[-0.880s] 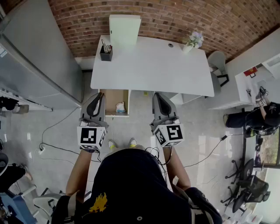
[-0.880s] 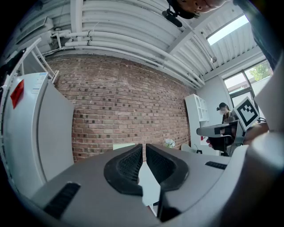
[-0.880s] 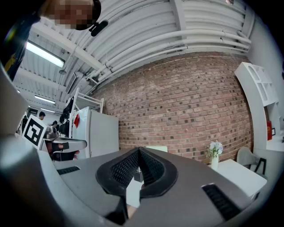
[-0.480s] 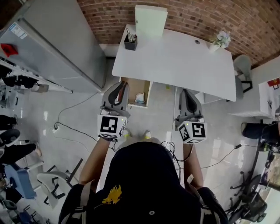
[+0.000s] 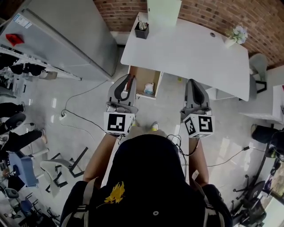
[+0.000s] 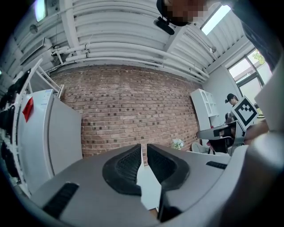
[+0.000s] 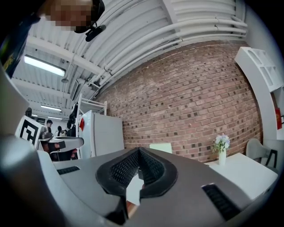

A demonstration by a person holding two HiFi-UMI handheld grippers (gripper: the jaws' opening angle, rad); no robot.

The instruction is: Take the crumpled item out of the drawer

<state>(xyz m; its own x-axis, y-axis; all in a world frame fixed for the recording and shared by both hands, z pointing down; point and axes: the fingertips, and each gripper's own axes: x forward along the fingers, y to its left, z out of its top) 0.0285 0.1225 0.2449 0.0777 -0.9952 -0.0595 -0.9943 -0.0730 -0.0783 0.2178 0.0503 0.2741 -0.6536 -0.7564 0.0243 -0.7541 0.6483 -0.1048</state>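
An open wooden drawer [image 5: 143, 79] juts from under the white desk [image 5: 186, 51] on its left side. A crumpled white and pale blue item [image 5: 149, 88] lies in the drawer's near right corner. My left gripper [image 5: 128, 79] is held level above the floor, its tip at the drawer's left edge in the head view. In the left gripper view [image 6: 144, 147] its jaws are shut with nothing between them. My right gripper [image 5: 194, 83] hangs in front of the desk's middle, well right of the drawer. Its jaws are shut and empty in the right gripper view [image 7: 139, 151].
On the desk stand a black pen holder [image 5: 142, 30], a pale green box [image 5: 164, 8] and a small flower vase [image 5: 236, 34]. A grey cabinet [image 5: 66, 35] stands left of the desk, a chair [image 5: 258, 66] to its right. Cables [image 5: 75, 113] trail over the floor.
The desk and drawer have slid right and upward in the head view as the person moved. Both grippers stay shut and level; the left tip now lines up with the drawer's left edge.
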